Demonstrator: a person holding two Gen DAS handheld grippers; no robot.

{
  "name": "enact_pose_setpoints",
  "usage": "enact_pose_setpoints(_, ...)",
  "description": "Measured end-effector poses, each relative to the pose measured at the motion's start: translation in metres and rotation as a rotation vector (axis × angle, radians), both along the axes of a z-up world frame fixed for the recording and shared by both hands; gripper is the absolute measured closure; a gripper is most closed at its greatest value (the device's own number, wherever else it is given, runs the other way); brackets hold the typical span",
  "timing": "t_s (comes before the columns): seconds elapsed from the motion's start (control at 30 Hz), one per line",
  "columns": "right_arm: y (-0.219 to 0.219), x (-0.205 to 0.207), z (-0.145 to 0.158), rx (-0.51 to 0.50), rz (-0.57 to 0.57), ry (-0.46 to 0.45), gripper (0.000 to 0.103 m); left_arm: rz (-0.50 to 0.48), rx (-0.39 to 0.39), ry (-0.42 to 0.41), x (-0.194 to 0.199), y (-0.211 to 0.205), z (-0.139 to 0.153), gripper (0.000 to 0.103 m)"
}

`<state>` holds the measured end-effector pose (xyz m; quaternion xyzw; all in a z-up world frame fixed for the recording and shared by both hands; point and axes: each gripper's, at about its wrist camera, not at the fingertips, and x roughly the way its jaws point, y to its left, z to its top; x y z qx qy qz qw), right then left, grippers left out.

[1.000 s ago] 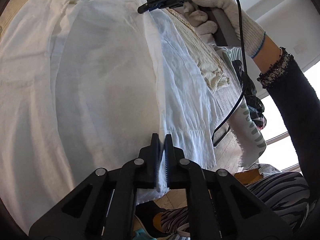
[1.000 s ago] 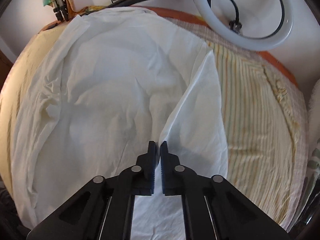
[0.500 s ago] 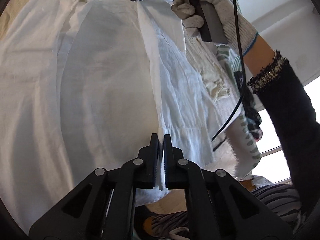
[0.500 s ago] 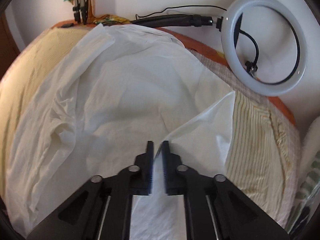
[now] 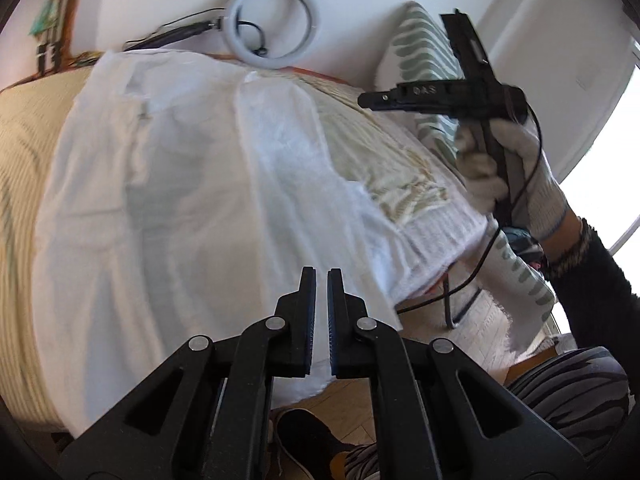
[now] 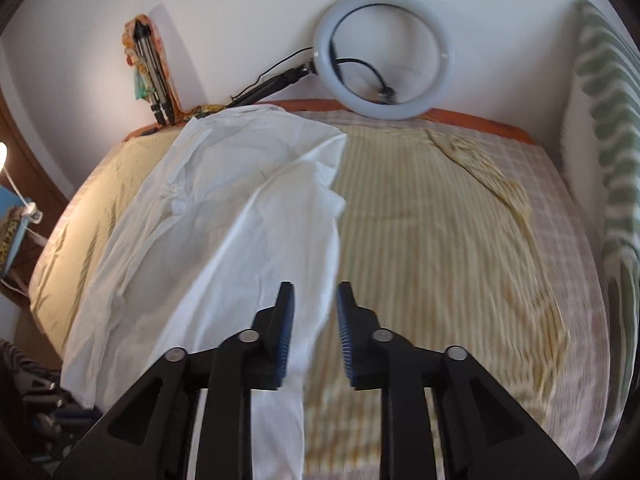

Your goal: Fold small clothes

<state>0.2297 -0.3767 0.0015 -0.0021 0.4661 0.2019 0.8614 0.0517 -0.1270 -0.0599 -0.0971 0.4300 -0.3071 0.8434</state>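
The white garment [image 6: 224, 240] lies spread over the striped bedcover [image 6: 432, 240], one long edge folded over itself so a doubled strip runs down the middle of the bed. In the right wrist view the right gripper [image 6: 315, 296] hangs above the bed with its jaws parted; they have just been opening, and nothing sits between the blue pads. The folded edge of the garment passes under and just to the left of the left-hand finger, and bare striped cover shows through the gap and off to the right. Ahead of these tongs, against the wall, leans a ring light [image 6: 384, 54], with a folded tripod [image 6: 154, 80] well off to its left and a green-patterned cushion [image 6: 608, 140] far to the right.

In the left wrist view the left gripper [image 5: 321, 276] has its jaws drawn almost together, only a narrow slit between them. White cloth fills the space behind the tips, but the picture is smeared and I cannot tell whether any fabric is actually pinched there; it looks more like nothing is. The garment stretches away ahead and to the left of these tongs. Up and to the right, a gloved hand [image 5: 508, 168] grips the handle of the other tool, which is raised clear of the bed. Below the tongs a dark shoe [image 5: 308, 440] rests on the wooden floor [image 5: 472, 336].
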Motion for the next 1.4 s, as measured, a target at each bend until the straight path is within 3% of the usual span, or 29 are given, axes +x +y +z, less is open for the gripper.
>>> enact_pose_setpoints(0.03,-0.012,-0.012,0.002,0.012,-0.018,-0.006,0.067,-0.022,-0.002,0.002,0.001,-0.011,0.000,0.101)
enact_pose_setpoints(0.07,-0.024,-0.024,0.004,0.017,-0.043,-0.020,0.065,-0.049,0.000,0.005,0.002,-0.020,0.001,0.095)
enact_pose_setpoints(0.1,-0.033,-0.034,0.005,0.021,-0.063,-0.029,0.065,-0.081,0.006,0.007,0.003,-0.034,0.000,0.082)
enact_pose_setpoints(0.13,-0.047,-0.044,0.008,0.035,-0.083,-0.032,0.065,-0.108,0.017,0.003,0.003,-0.049,-0.003,0.076)
enact_pose_setpoints(0.3,-0.090,-0.069,0.011,0.056,-0.167,-0.044,0.065,-0.232,0.103,-0.007,0.008,-0.115,-0.018,0.070)
enact_pose_setpoints(0.43,-0.112,-0.077,0.008,0.076,-0.207,-0.043,0.065,-0.229,0.211,-0.035,0.016,-0.151,-0.031,0.061)
enact_pose_setpoints(0.57,-0.119,-0.073,-0.001,0.092,-0.213,-0.034,0.065,-0.201,0.255,-0.015,0.019,-0.166,-0.045,0.061)
enact_pose_setpoints(0.73,-0.115,-0.063,-0.016,0.105,-0.191,-0.013,0.065,-0.204,0.324,-0.092,0.010,-0.174,-0.047,0.061)
enact_pose_setpoints(0.8,-0.110,-0.058,-0.021,0.110,-0.175,-0.007,0.065,-0.193,0.322,-0.104,0.012,-0.173,-0.050,0.087)
enact_pose_setpoints(0.93,-0.099,-0.043,-0.032,0.136,-0.156,0.019,0.065,-0.170,0.222,-0.029,0.022,-0.161,-0.049,0.093)
enact_pose_setpoints(1.0,-0.095,-0.039,-0.034,0.133,-0.154,0.022,0.065,-0.172,0.228,-0.067,0.018,-0.162,-0.047,0.099)
enact_pose_setpoints(1.13,-0.089,-0.035,-0.036,0.132,-0.135,0.024,0.065,-0.183,0.178,-0.073,0.012,-0.164,-0.042,0.098)
enact_pose_setpoints(1.2,-0.089,-0.035,-0.036,0.129,-0.136,0.026,0.065,-0.196,0.169,-0.059,0.011,-0.168,-0.041,0.075)
enact_pose_setpoints(1.27,-0.090,-0.034,-0.036,0.128,-0.139,0.031,0.065,-0.188,0.187,-0.073,0.012,-0.174,-0.043,0.064)
enact_pose_setpoints(1.37,-0.090,-0.030,-0.037,0.129,-0.140,0.038,0.065,-0.164,0.219,-0.069,0.016,-0.179,-0.051,0.064)
enact_pose_setpoints(1.4,-0.090,-0.029,-0.037,0.135,-0.141,0.041,0.065,-0.163,0.240,-0.089,0.015,-0.182,-0.052,0.069)
